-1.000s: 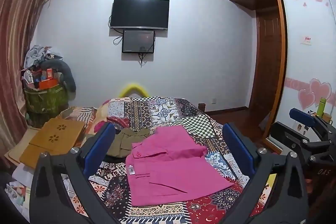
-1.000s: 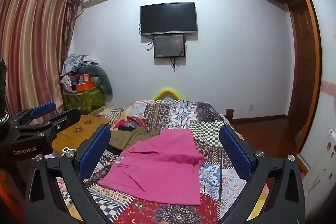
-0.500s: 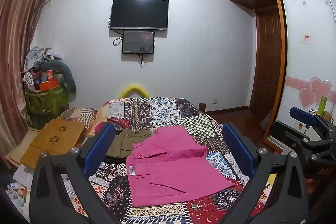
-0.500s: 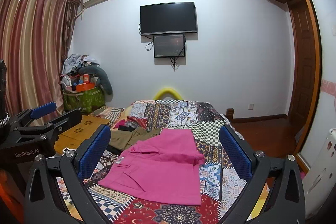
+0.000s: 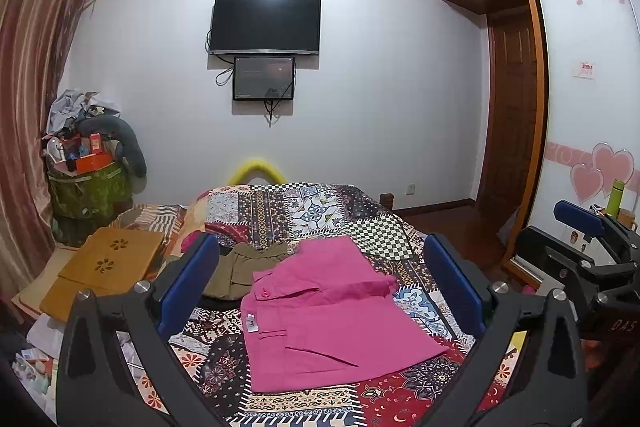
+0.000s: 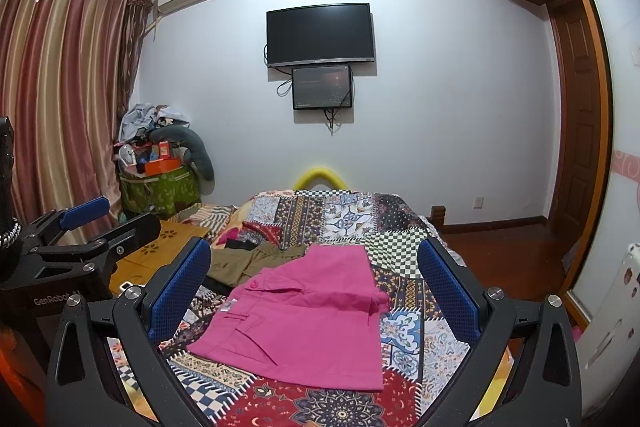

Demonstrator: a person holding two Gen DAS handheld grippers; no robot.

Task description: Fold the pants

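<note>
Pink pants (image 5: 328, 311) lie folded over on the patchwork bedspread (image 5: 304, 211), waistband with a button toward the left. They also show in the right wrist view (image 6: 304, 319). My left gripper (image 5: 320, 287) is open and empty, held above the near end of the bed. My right gripper (image 6: 316, 291) is open and empty too, at a similar height. The right gripper shows at the right edge of the left wrist view (image 5: 592, 259). The left gripper shows at the left edge of the right wrist view (image 6: 80, 243).
An olive garment (image 5: 248, 267) lies behind the pink pants. A wooden lap desk (image 5: 108, 263) sits left of the bed. A green basket of clutter (image 5: 88, 187) stands by the curtain. A TV (image 5: 266, 25) hangs on the far wall. A wardrobe (image 5: 580, 147) is at the right.
Both views have drifted very slightly; the pants and both open grippers stay as they were.
</note>
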